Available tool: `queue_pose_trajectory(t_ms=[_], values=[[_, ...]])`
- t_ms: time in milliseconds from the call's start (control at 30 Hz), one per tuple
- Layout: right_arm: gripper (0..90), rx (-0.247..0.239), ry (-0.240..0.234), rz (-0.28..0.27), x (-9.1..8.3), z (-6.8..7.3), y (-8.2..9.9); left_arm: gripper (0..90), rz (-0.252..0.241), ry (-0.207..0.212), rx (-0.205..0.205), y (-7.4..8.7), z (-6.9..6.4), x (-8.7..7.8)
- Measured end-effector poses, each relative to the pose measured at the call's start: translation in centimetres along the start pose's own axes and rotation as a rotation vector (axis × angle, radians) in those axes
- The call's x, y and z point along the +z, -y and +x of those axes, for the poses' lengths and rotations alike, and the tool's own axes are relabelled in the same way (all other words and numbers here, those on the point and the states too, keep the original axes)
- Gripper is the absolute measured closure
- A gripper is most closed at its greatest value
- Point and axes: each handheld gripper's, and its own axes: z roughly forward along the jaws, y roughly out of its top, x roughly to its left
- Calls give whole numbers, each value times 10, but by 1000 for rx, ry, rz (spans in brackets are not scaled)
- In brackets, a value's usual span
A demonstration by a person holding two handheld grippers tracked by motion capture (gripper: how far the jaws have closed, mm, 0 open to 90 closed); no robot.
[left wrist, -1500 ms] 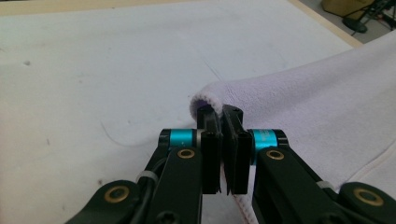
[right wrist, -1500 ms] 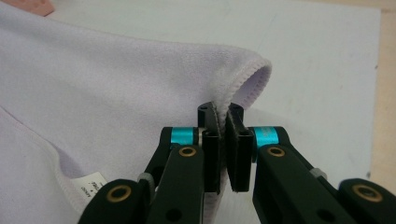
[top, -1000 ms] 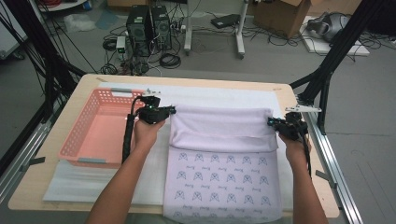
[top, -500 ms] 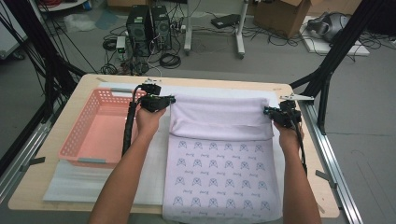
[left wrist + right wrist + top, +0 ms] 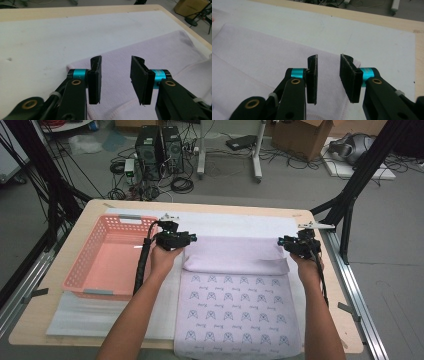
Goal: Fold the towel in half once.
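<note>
a: left hand-held gripper [image 5: 115,75] was released, jaws apart, nothing pinched. they'd just been opening. the pink towel [image 5: 235,285] lay under the gap, pads off the cloth.

b: right one?

a: same. right hand-held gripper [image 5: 328,77] released, jaws also just been opening, towel beneath them, no pinch. in the high view the left hand-held gripper [image 5: 190,240] sat at the left end of the folded band and the right hand-held gripper [image 5: 282,241] at the right end.

b: where was the towel exactly?

a: flat on the white mat [image 5: 240,222] in the middle of the bench [image 5: 95,210]. far part was doubled over into a plain pink band; the printed side faced up on the near part, which ran to the bench's near edge. the fold edge had a small overhang at the right.

b: so which step?

a: my read: fold laid down and let go. both corners dropped on the far side, one fold done.

b: next?

a: probably another fold. it'd call for both grippers to back off the corners, come to the near edge or the sides, and pinch one layer each evenly so the cloth didn't skew. risk: grabbing both layers and dragging the first fold open.

b: basket?

a: pink basket [image 5: 107,257] sat left of the towel, just beside the left forearm [image 5: 140,315]. looked empty. likely the final drop spot, can't confirm.
</note>
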Motion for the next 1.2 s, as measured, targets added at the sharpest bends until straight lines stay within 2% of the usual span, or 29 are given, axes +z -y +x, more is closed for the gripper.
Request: queue_pose_trajectory(t_ms=[100,167,200,300,333,367,433,467,500,533,567,600,633,667,700,733,800,867,967,1000,1033,1100,1200], values=[[677,-2,-25,42,-3,-1,4,564,41,42,-2,9,-3,3],[676,0,-51,72,-4,-1,9,590,10,47,3,19,-7,1],[675,-8,-58,79,-4,-1,11,591,25,54,1,22,-8,0],[659,-16,-76,122,-4,0,22,585,43,42,9,32,-9,1],[642,-3,-78,141,-3,0,25,580,50,40,3,35,-10,1],[637,-7,-80,144,-2,-1,27,579,74,26,11,38,-10,2],[605,6,-79,178,1,-2,31,563,74,9,4,45,-11,3],[606,-3,-74,189,3,-1,32,564,82,-6,-1,48,-11,3],[620,-5,-75,205,4,-1,32,570,87,-10,-6,50,-10,3],[648,-3,-75,210,4,0,33,585,125,-5,-14,53,-9,4],[664,-5,-74,214,4,1,33,618,140,-7,-12,54,-10,5],[698,-3,-75,216,4,1,33,657,144,-20,12,55,-13,3],[780,-8,-85,224,4,1,33,773,136,-35,29,55,-15,2],[817,-16,-93,233,4,2,34,826,133,-33,27,55,-17,0],[895,-30,-100,245,3,3,34,850,139,-32,34,56,-17,0],[894,-43,-104,249,3,4,34,857,137,-37,43,57,-18,-2],[897,-63,-115,251,1,7,35,860,113,-17,39,60,-19,-6],[897,-75,-122,215,-5,10,37,859,79,3,43,64,-21,-12],[894,-66,-125,176,-15,8,45,855,57,23,78,68,-25,-21],[830,-52,-118,153,-19,6,47,853,44,24,85,69,-27,-23],[697,-10,-106,106,-24,3,49,852,38,26,88,70,-27,-24],[615,47,-76,71,-28,-1,50,852,31,29,84,71,-26,-26],[532,58,-33,86,-25,-3,51,850,21,38,71,72,-26,-24]])
